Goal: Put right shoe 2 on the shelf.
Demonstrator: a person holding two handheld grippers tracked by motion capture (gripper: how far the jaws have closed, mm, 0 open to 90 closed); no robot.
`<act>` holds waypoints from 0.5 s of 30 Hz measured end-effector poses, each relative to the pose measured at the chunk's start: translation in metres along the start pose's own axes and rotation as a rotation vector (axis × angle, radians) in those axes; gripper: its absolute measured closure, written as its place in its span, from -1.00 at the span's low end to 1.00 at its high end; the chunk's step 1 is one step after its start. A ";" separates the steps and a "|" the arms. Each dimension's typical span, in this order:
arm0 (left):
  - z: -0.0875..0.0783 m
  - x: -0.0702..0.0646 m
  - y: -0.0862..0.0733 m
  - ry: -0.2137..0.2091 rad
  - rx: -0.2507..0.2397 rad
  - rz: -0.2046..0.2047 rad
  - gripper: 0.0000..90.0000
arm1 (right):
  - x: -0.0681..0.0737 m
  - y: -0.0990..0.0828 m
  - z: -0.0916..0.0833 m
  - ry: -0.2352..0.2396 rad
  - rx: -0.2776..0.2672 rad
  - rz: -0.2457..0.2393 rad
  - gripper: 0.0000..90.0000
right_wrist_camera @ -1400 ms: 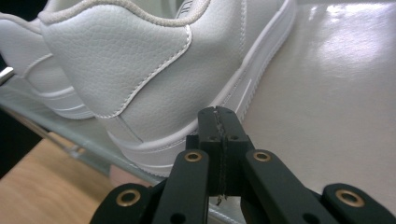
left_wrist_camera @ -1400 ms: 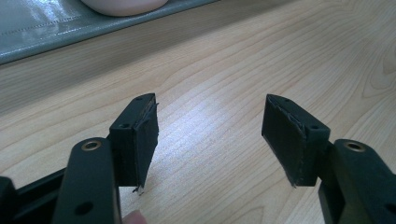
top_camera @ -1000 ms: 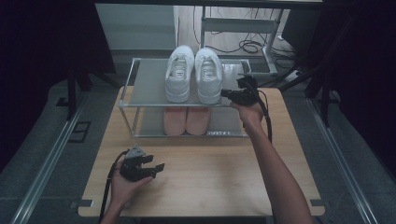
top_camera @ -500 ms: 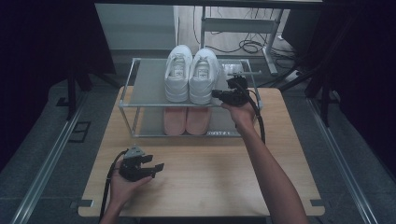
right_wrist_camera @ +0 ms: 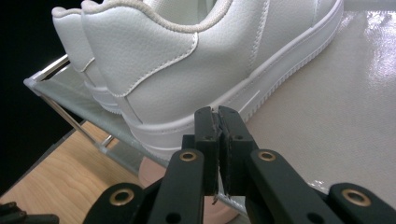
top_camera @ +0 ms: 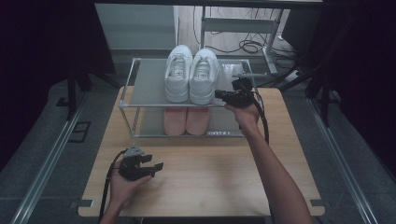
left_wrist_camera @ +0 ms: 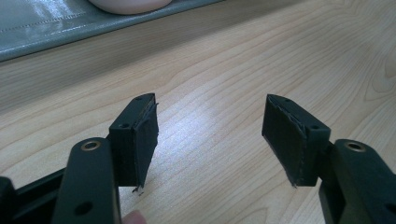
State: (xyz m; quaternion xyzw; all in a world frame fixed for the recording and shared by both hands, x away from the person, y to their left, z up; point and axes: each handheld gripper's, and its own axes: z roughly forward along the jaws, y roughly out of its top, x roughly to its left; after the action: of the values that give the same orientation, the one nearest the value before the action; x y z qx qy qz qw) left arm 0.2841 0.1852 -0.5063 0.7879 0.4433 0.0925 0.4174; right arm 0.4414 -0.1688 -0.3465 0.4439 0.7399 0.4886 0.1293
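White shoes (top_camera: 191, 74) are sitting side by side on the top shelf of a rack (top_camera: 140, 88) in the upper middle of the high view, toes pointing toward the bottom of the frame. Pink shoes (top_camera: 187, 120) are resting on the lower shelf right beneath them. At centre right, the right gripper (top_camera: 219, 94) is hovering just beside the nearer white shoe's toe, pointing left. In the right gripper view its jaws are almost pressed together, having just been opening a sliver, with nothing between them, and the shoe's (right_wrist_camera: 187, 60) heel side is rising close behind their tips. At lower left the left gripper (top_camera: 159, 165) is lying low over the wooden worktop (top_camera: 210, 177), well apart from the rack. In the left gripper view its jaws are standing spread with bare wood (left_wrist_camera: 219, 116) between them.
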 end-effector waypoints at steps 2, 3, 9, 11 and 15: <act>0.000 0.000 0.000 0.001 0.000 -0.001 -0.19 | -0.001 -0.002 -0.002 0.003 -0.004 -0.010 0.91; 0.000 0.000 0.000 0.003 0.001 0.000 -0.19 | -0.001 -0.002 -0.003 0.004 -0.005 -0.013 0.92; -0.002 -0.001 -0.001 0.005 -0.001 -0.006 -0.19 | -0.004 -0.013 -0.015 0.009 -0.025 -0.039 0.88; -0.003 -0.001 -0.002 0.008 -0.003 -0.011 -0.19 | -0.005 -0.017 -0.020 0.012 -0.029 -0.045 0.82; -0.005 -0.001 -0.002 0.006 -0.010 -0.012 -0.19 | -0.006 -0.027 -0.031 0.020 -0.036 -0.083 0.52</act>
State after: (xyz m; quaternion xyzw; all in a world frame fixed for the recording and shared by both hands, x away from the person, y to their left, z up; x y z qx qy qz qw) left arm 0.2796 0.1879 -0.5042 0.7828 0.4489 0.0948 0.4204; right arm 0.4108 -0.1963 -0.3555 0.4054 0.7500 0.5007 0.1499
